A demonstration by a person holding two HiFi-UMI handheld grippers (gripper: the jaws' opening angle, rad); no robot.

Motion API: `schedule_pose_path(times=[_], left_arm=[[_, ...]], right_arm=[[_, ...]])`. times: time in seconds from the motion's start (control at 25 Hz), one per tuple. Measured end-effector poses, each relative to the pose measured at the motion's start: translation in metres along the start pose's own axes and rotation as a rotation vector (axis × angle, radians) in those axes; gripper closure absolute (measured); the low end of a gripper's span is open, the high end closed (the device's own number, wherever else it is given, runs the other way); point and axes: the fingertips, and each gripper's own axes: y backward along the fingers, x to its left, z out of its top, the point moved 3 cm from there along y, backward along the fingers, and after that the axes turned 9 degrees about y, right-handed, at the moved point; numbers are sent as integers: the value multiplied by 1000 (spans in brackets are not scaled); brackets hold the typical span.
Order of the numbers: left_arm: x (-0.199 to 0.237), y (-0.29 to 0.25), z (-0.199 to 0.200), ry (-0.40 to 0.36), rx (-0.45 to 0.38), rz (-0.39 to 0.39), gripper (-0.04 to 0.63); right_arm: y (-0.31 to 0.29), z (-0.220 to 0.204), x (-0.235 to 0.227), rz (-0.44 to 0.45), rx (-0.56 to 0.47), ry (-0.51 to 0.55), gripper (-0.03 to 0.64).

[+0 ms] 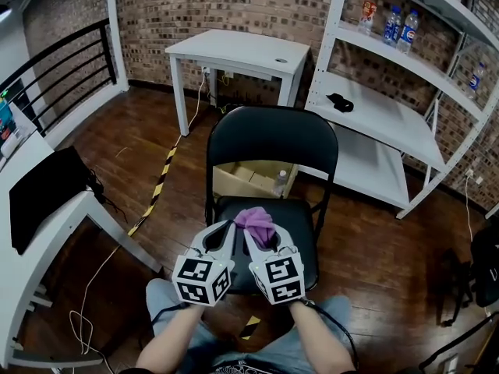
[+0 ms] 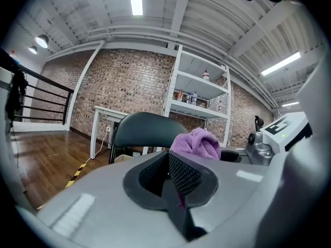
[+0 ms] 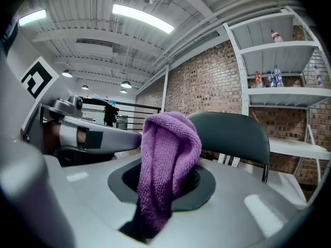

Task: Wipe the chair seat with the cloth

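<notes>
The white shelving unit (image 1: 374,115) runs off the right edge of the head view, so its full width is cut off. Beside it stands one white counter (image 1: 234,49), against the brick wall. One black folding chair (image 1: 271,139) stands in front of both. The front of its seat (image 1: 300,232) is covered by the two grippers, and its legs are mostly hidden. A cardboard box (image 1: 238,179) shows only in part through the gap under the backrest.

The left gripper (image 1: 228,226) and right gripper (image 1: 253,238) are held side by side over the seat, tips near each other. The head view does not show how their jaws stand; the gripper views do. The right gripper's jaws are clamped on the single purple cloth (image 1: 257,220), which bunches up above them, over the seat's rear half. The left gripper's jaws are pressed together; a thin purple sliver at their seam is too small to make out.

Three bottles (image 1: 392,23) stand in a row on an upper shelf.
</notes>
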Motion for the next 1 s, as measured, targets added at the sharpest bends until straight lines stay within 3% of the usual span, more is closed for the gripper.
schedule_pose_path(times=[0.52,0.84,1.0], left_arm=[[44,-53,11,13,18,25,589],[70,-64,11,6,39,44,589],[92,-64,9,42,44,71,589]], right_arm=[[-75,-8,-25,38,36,8,534],[-150,-46,-20,137,175,186,534],[-191,-73,-18,186,245,300,532]])
